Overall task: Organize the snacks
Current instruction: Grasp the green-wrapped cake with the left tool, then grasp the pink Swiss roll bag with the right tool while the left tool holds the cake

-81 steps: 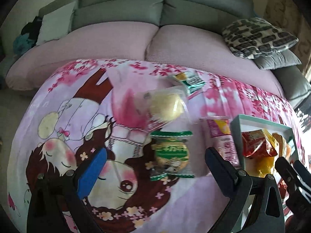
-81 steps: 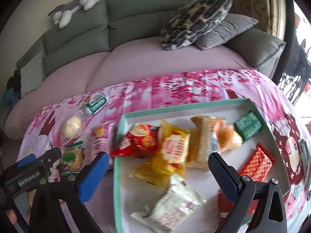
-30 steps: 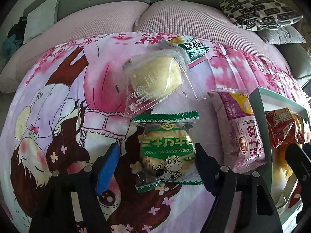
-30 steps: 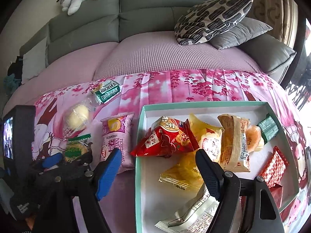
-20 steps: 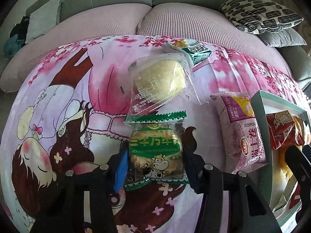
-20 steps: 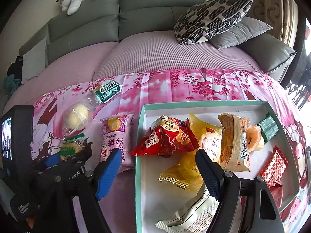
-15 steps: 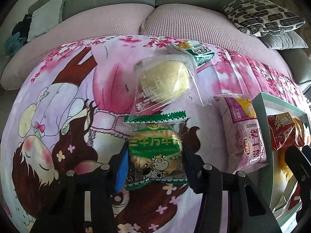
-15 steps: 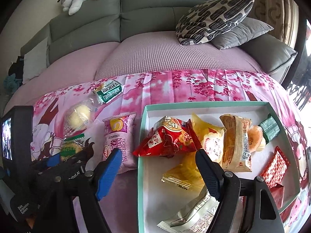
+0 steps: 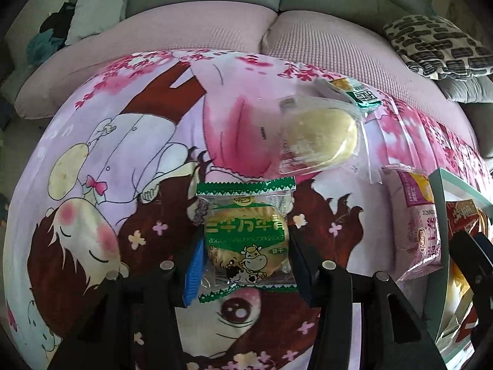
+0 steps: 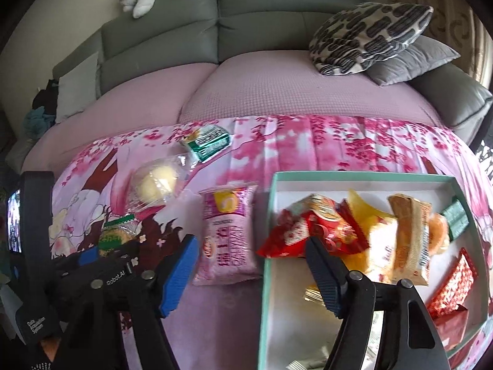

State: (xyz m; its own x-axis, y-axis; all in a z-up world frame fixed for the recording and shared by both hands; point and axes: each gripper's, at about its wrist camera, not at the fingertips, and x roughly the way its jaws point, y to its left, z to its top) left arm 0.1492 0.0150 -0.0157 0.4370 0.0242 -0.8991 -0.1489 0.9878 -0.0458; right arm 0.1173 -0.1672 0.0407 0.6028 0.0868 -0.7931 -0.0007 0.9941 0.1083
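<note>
Pinching the green biscuit pack [image 9: 246, 240] over the pink cloth [image 9: 129, 141], the left gripper [image 9: 245, 266] grips it; the right gripper [image 10: 249, 271] hovers with fingers wide, straddling the tray's [image 10: 363, 176] left rim.

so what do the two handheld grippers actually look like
Both the left gripper and the right gripper are black plastic frames with silver pivot screws. Each has one blue ribbed finger pad and one black. White "RobotAI" lettering marks the left one's body.
</note>
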